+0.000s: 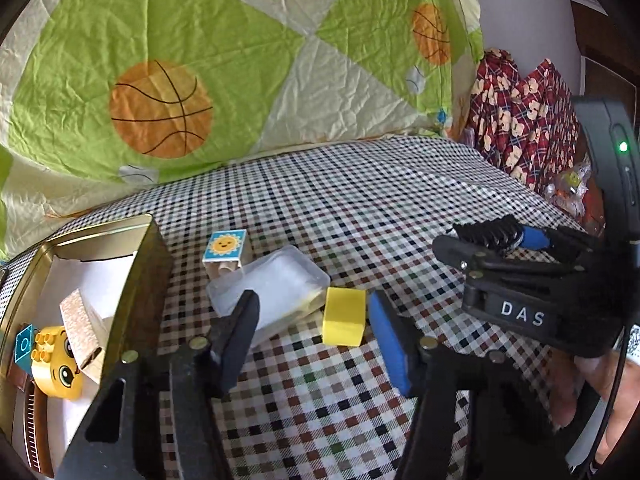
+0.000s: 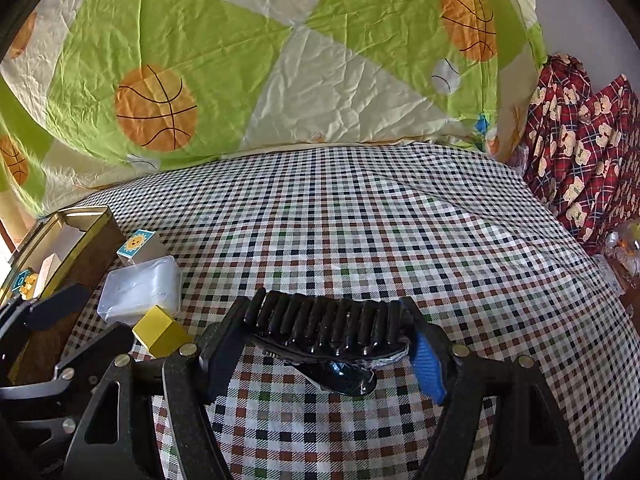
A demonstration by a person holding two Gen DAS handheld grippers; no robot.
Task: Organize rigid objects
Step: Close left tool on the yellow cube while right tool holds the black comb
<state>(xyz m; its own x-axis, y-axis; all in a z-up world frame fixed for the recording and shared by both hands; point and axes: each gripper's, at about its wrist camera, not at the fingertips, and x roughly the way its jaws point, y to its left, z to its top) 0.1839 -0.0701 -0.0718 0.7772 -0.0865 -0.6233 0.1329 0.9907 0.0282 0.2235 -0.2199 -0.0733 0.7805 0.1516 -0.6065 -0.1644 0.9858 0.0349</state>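
Right gripper (image 2: 326,340) clamps a black ribbed hair clip (image 2: 324,322) above the checked cloth (image 2: 360,220) – stiff, light, glossy (could slip), best held across its ends. Left gripper (image 1: 316,336) is unclenched, yellow block (image 1: 345,316) between its fingers – untouched

Gold tin (image 1: 132,240) cut off at left edge.
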